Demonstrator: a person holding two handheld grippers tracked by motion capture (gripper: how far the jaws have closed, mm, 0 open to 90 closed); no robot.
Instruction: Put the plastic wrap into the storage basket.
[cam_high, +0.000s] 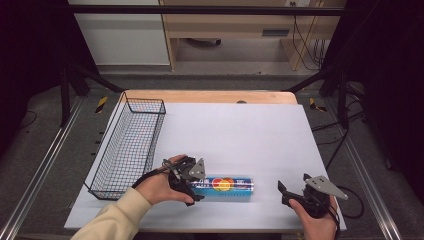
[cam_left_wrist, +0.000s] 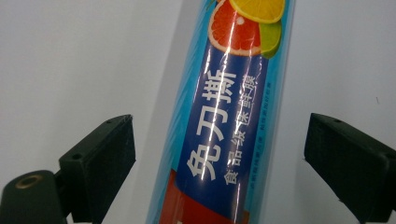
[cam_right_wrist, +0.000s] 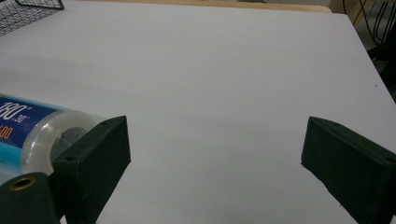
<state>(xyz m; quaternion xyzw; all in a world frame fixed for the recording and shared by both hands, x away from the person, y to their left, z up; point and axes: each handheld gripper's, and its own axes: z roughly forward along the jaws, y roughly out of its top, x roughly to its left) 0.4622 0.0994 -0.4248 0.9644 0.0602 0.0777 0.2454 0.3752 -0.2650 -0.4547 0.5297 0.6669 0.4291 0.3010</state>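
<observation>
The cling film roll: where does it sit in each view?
High view: roll lying near the front edge, by the left hand.
Left gripper view: centre, running up between the jaws.
Right gripper view: its end at far left.
Shared landmark: white mat.

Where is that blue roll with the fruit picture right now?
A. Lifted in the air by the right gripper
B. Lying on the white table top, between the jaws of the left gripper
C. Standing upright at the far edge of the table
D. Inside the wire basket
B: the blue roll lies flat on the white table top, with the left gripper astride it, jaws clear of both sides.
</observation>
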